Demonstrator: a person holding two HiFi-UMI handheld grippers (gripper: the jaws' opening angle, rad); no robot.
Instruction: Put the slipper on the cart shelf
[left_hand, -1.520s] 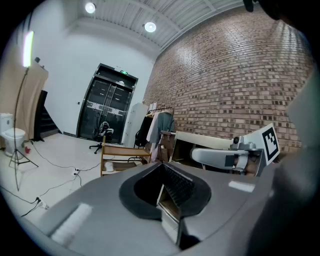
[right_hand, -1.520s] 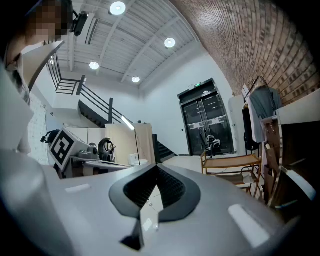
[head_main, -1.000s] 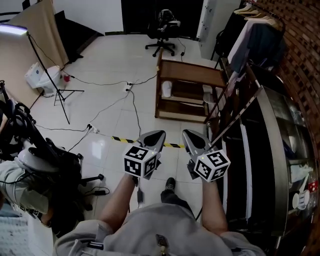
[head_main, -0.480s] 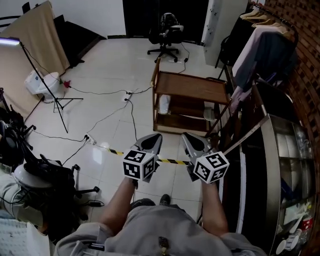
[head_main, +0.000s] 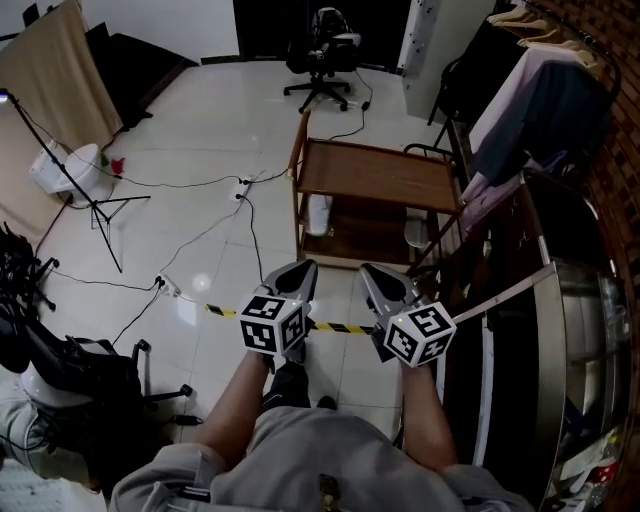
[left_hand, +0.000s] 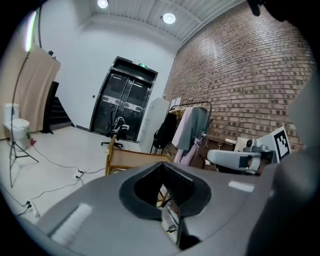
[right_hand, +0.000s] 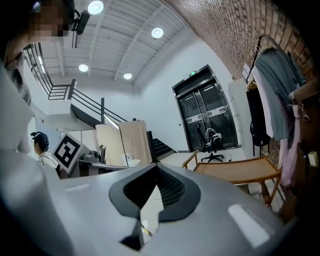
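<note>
Looking steeply down at a wooden cart (head_main: 372, 178) straight ahead on the tiled floor (head_main: 200, 130), just past a strip of yellow-and-black tape (head_main: 335, 325). Seeing plain brown wood across the top shelf (head_main: 385, 172). Spotting two pale things down on a lower shelf (head_main: 365, 228): one (head_main: 320, 213) upright at the left edge, the other (head_main: 415, 233) at the right edge, both too small to call as a slipper or not. Cannot place the slipper for certain, then; not in either gripper, at any rate. Over to the left gripper (head_main: 297, 272): jaws clenched tight together, gripping nothing, touching nothing, held in the air short of the cart. Same story for the right gripper (head_main: 377, 277): jaws pressed together, with only the room and the cart top beyond the tips. Held side by side, near each other but apart, both pointing toward the cart. Further back, an office chair (head_main: 322, 50) by the dark doorway (head_main: 270, 15). Off to the right, clothes (head_main: 540, 100) hanging on a rail beside a brick wall (head_main: 610, 60). Off to the left, a light stand (head_main: 60, 150) with a white bin (head_main: 68, 170) at its foot, and cables (head_main: 200, 235) trailing across the floor.
</note>
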